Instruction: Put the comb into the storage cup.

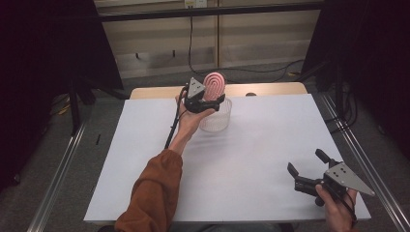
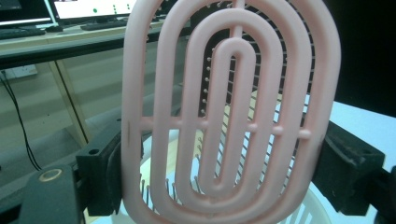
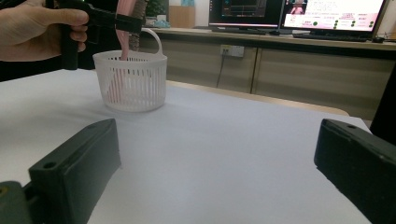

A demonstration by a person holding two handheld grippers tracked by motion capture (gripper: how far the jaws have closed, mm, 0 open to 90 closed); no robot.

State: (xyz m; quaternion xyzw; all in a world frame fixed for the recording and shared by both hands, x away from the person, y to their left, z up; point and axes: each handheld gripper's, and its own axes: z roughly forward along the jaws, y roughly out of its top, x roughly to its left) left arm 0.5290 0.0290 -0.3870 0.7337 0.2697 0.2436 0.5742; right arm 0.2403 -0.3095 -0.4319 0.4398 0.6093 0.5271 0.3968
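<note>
I have the pink brush (image 1: 214, 85) pinched in my left gripper (image 1: 205, 101), the two black jaws pressed against its long edges about midway up the oval head. It stands upright over the white slatted basket (image 1: 215, 118) at the far middle of the white table (image 1: 251, 145), long axis near vertical, rounded top pointing up and lower end down inside the basket.

My right gripper (image 1: 303, 170) hangs over the near right corner of the table, well apart from the basket, jaws spread wide with nothing between them.

The left gripper view gives me the brush (image 2: 231, 112) close up: concentric oval ribs joined by a crossbar, fine pins showing through the gaps, and the basket rim (image 2: 313, 205) just below. The right gripper view shows the side profile instead: the brush (image 3: 125, 28) looks thin and slightly tilted, its lower end behind the slats of the basket (image 3: 130, 81), and the hand (image 3: 39, 30) holding the left gripper (image 3: 107, 21) above it.
</note>
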